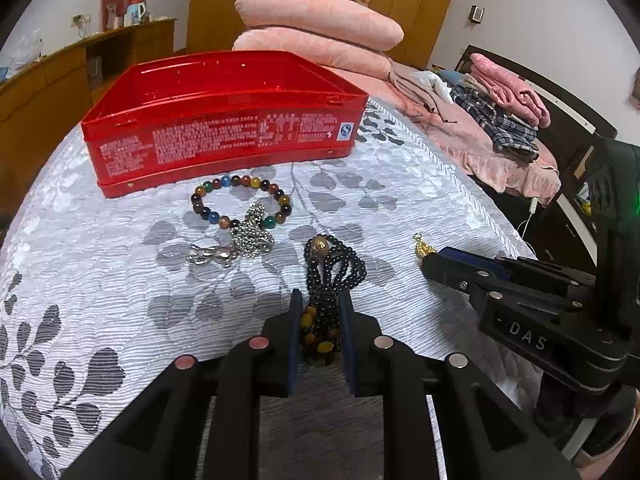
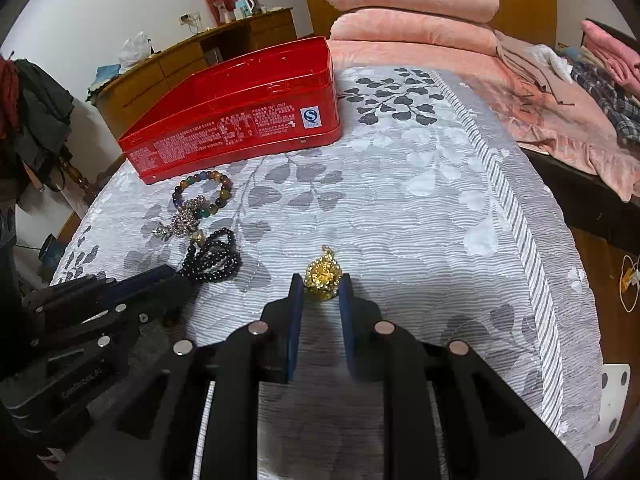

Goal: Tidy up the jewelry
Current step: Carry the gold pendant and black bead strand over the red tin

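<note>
An open red tin box [image 1: 224, 128] stands on the grey leaf-patterned bedspread [image 1: 120, 280]; it also shows in the right wrist view [image 2: 240, 116]. In front of it lie a multicoloured bead bracelet [image 1: 240, 202], a silver chain with a charm [image 1: 240, 240] and a black bead necklace [image 1: 332, 268]. My left gripper [image 1: 320, 312] has its jaws around the necklace's brown-bead end, closed against it. My right gripper [image 2: 322, 288] has its jaws against the sides of a gold pendant [image 2: 323, 274] on the bedspread.
Folded pink quilts [image 1: 320, 24] are stacked behind the box. Clothes [image 1: 504, 108] lie on a bed to the right. A wooden sideboard [image 1: 60, 80] stands at the left wall. The bedspread's striped edge [image 2: 532, 260] drops off at right.
</note>
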Available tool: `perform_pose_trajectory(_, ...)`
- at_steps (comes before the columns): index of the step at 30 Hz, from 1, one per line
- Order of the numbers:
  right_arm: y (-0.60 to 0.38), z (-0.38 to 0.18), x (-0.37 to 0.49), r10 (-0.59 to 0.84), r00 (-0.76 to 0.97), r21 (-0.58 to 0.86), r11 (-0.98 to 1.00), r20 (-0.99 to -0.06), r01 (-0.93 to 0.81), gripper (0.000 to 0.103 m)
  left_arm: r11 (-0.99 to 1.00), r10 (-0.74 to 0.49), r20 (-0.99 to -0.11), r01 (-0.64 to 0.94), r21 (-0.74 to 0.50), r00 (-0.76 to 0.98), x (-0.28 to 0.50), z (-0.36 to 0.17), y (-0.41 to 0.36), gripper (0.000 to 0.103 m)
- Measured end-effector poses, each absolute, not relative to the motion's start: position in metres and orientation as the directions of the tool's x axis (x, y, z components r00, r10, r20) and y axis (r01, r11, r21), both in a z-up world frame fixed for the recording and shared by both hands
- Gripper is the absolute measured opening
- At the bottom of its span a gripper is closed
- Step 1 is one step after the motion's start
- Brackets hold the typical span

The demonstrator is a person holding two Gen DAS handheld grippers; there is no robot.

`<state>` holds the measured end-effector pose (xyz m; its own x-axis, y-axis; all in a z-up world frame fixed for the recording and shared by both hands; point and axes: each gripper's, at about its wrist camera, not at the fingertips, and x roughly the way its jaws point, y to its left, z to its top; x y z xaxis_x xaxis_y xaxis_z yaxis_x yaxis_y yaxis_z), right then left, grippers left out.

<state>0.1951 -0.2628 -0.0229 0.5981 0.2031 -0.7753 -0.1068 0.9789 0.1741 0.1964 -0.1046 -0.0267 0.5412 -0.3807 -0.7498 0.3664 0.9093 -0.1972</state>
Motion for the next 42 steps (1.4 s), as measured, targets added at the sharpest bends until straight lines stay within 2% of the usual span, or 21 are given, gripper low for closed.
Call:
perform_pose_trajectory(6,-0.262,-0.025,0.196,0.202,0.594,0.172,0.979,-0.779,-0.107,0.018,0.912,-0.367,-0.758,0.368,-0.180,0.540,0.199,-0.029,-0.110,0.022)
perform_pose_trajectory(12,-0.260,-0.025,0.195,0.190,0.594,0.156,0.982,-0.782,-0.109,0.017,0.916,-0.360,-0.753,0.360,-0.175,0.550,0.199,-0.029,-0.110,0.018)
perform_pose_trajectory(32,-0.245,0.017,0.190,0.204,0.661,0.129,0.978,-0.722,-0.162,0.016,0.927,-0.365,-0.661,0.320,-0.195,0.656,0.196,0.013,-0.081,0.017)
perform_pose_trajectory(42,-0.234,0.032,0.199,0.217,0.683,0.121,0.975,-0.698,-0.185,0.016,0.945,-0.324,-0.643,0.274,-0.180,0.694,0.206,0.025,-0.065,0.017)
